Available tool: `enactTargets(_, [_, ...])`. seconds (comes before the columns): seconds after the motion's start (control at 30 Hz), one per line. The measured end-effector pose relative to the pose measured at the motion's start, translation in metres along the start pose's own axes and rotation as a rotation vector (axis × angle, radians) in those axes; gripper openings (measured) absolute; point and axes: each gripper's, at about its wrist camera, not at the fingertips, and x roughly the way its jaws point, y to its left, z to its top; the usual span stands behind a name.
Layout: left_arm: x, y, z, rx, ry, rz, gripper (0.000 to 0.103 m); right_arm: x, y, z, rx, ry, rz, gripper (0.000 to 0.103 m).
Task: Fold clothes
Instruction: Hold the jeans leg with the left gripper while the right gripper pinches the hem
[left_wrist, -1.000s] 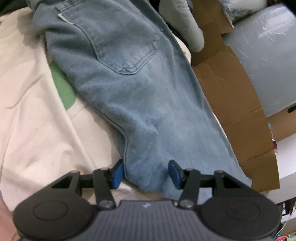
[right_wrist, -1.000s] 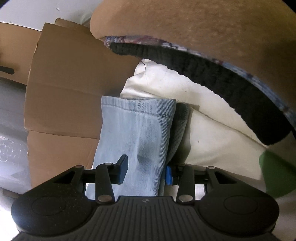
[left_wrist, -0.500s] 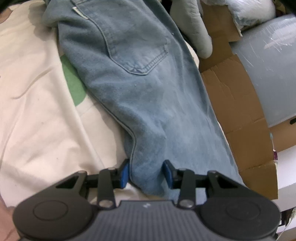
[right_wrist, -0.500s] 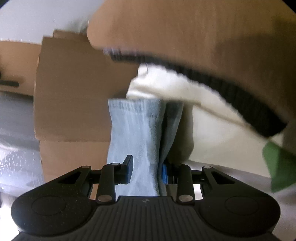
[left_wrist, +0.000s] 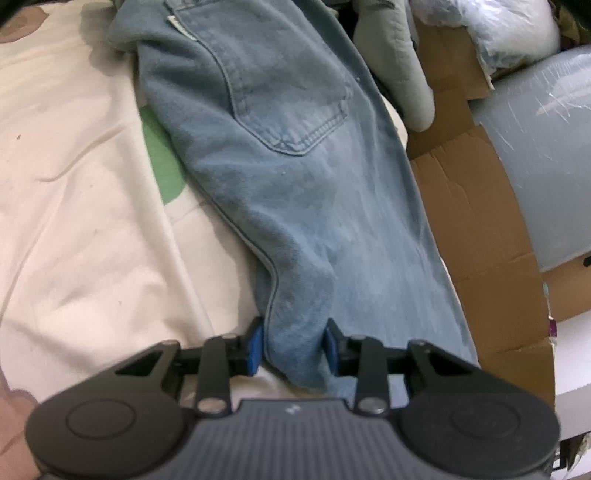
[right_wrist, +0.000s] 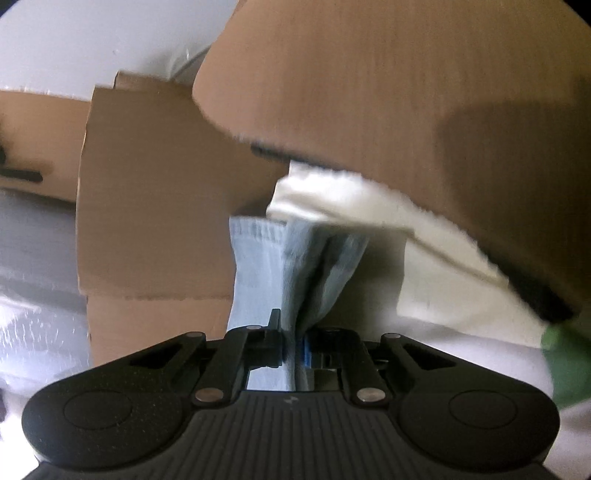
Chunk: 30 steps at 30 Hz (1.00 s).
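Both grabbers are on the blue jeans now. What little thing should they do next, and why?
Probably lift both ends slightly together. The right gripper has just closed on the light blue denim jeans near the hem, and the left gripper has been closing around a bunched edge, pads at the fabric. The jeans lie long on the cream bedsheet, not yet folded.

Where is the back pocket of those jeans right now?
In the left wrist view, the back pocket sits upper centre on the jeans, which lie on the cream sheet, with cardboard to their right.
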Motion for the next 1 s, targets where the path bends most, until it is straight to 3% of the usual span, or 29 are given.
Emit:
enactTargets(0.17, [0.0,-0.005,-0.001,0.003,-0.01,0.014,0.039,0.0,0.0,0.0,0.026,-0.007,0.012,0.016])
enactTargets(0.3, [0.002,-0.009,0.001,0.01,-0.007,0.016,0.041,-0.003,0.008,0.002,0.015,-0.003,0.044,0.032])
enactTargets(0.53, [0.005,-0.009,-0.002,-0.003,-0.025,0.014,0.041,-0.001,0.016,0.006,-0.045,-0.014,0.055,0.033])
enactTargets(0.6, [0.005,-0.009,-0.001,-0.001,-0.022,0.016,0.037,-0.001,0.02,0.007,-0.073,-0.018,0.041,0.031])
enactTargets(0.8, [0.007,-0.012,0.003,0.002,-0.006,0.036,0.027,-0.006,0.031,0.003,-0.111,-0.011,-0.026,0.009])
enactTargets(1.0, [0.004,-0.024,0.013,0.015,0.038,0.072,0.021,-0.022,0.046,0.006,-0.139,0.0,-0.079,0.006])
